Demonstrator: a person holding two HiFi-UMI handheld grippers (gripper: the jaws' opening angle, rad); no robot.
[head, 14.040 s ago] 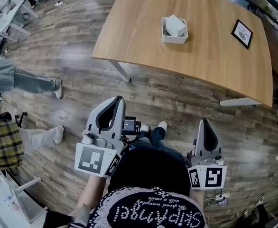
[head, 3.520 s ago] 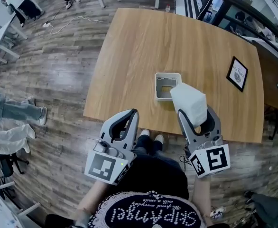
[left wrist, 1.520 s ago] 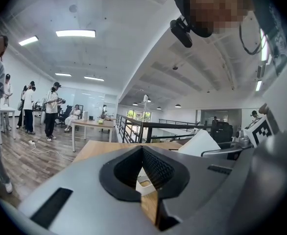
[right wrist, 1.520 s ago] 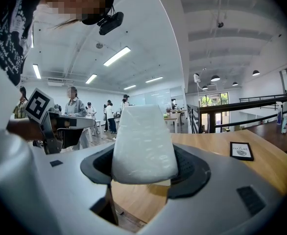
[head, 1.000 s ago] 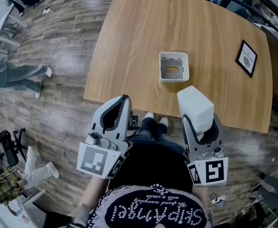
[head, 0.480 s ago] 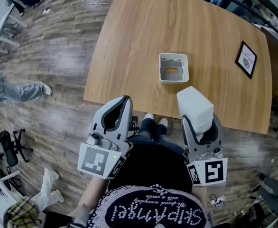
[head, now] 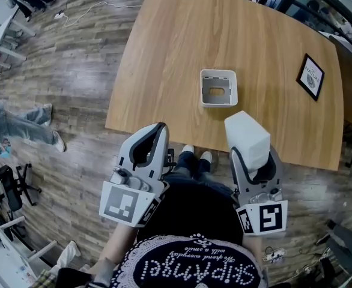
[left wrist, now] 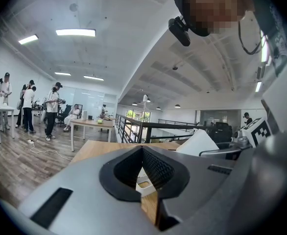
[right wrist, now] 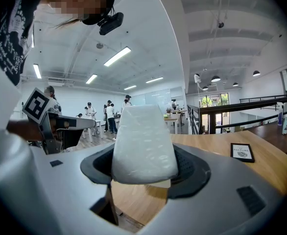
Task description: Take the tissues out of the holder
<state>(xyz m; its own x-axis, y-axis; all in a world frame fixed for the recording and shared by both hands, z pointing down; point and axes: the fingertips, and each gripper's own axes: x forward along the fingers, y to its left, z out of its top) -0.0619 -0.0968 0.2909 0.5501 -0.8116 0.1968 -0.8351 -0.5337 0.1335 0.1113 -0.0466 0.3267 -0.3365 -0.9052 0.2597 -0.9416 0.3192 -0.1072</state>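
Observation:
The white tissue pack [head: 247, 137] is out of the holder and clamped upright in my right gripper [head: 252, 152], which hangs over the floor just off the table's near edge. In the right gripper view the tissue pack [right wrist: 143, 141] fills the gap between the jaws of my right gripper [right wrist: 144, 166]. The white holder [head: 218, 87] stands empty on the wooden table [head: 176, 47], ahead and a little left of the pack. My left gripper [head: 157, 128] is shut on nothing, also short of the table. In the left gripper view, the left gripper [left wrist: 142, 150] has its jaw tips touching, and the holder [left wrist: 144, 182] shows beyond them.
A black-framed picture [head: 310, 77] lies at the table's right side, also seen as the framed picture [right wrist: 242, 152] in the right gripper view. A person's legs [head: 17, 125] are on the plank floor at far left. More people and desks [left wrist: 45, 111] stand in the background.
Both grippers and the tissue pack stay where they were. Only the person's legs on the floor at the left have shifted.

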